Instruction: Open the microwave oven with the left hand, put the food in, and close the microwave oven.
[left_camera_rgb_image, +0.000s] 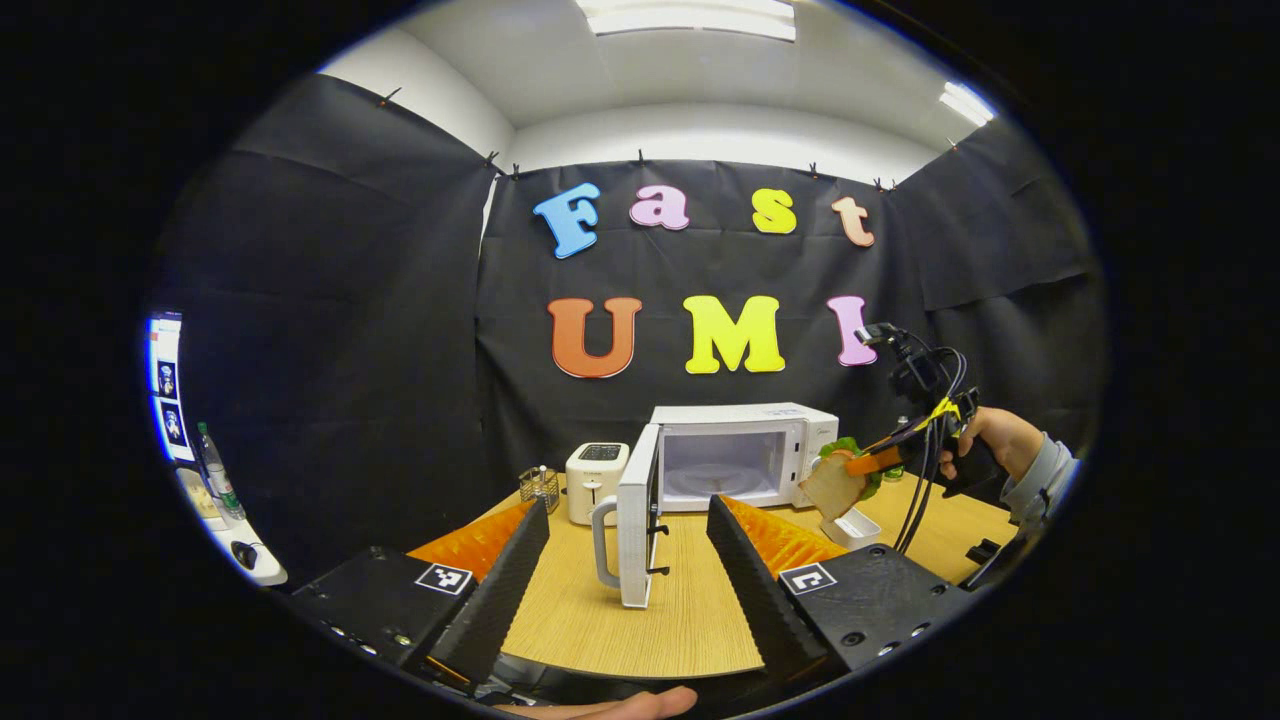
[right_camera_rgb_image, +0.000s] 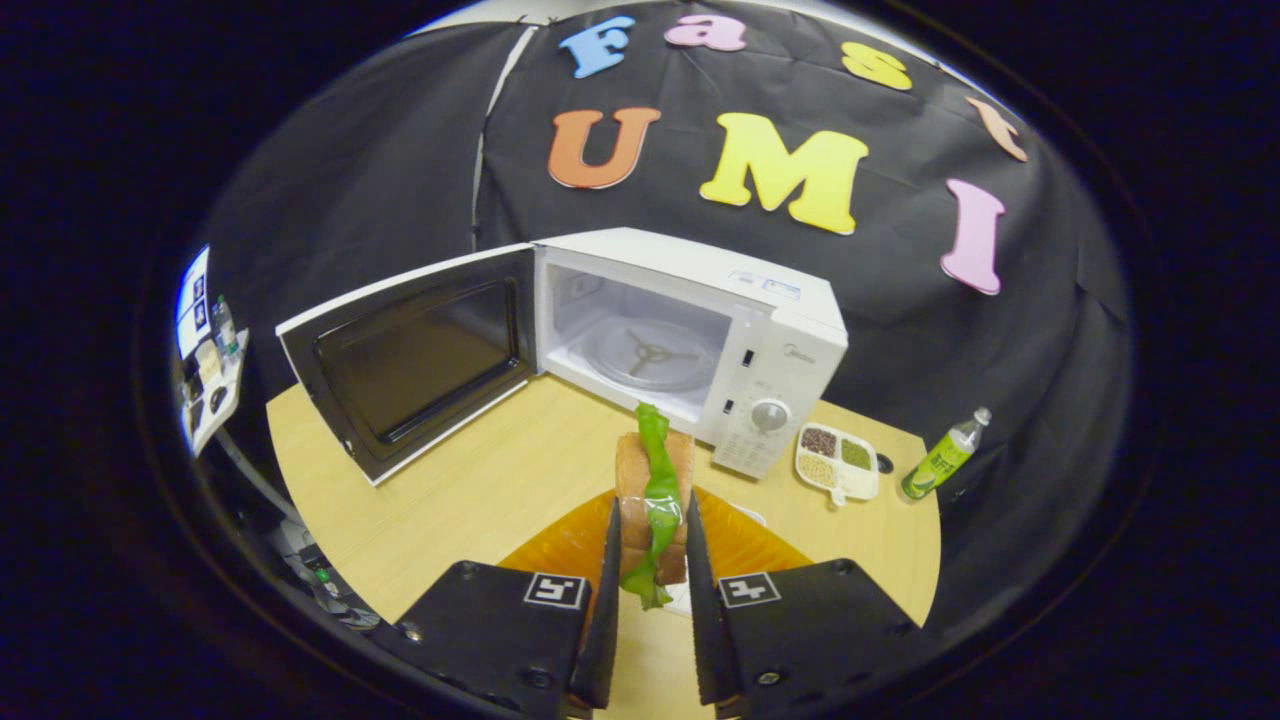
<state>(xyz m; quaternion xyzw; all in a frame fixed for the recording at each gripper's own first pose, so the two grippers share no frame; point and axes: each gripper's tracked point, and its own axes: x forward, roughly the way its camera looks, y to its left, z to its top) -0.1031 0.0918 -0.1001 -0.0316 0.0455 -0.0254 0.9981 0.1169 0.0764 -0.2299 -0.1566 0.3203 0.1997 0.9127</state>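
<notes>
Sandwich (right_camera_rgb_image: 655, 500) held before the open microwave (right_camera_rgb_image: 690, 330).
It is clamped edge-on in the right gripper (right_camera_rgb_image: 650, 570), long axis toward the cavity; the left gripper (left_camera_rgb_image: 628, 560) is spread, empty.

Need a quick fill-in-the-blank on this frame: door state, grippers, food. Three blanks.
The microwave door stands ____.
The right gripper is shut on a ____ with lettuce.
The left gripper holds nothing; its fingers are ____.
The glass turntable inside is bare.

Missing words: open; sandwich; open
</notes>
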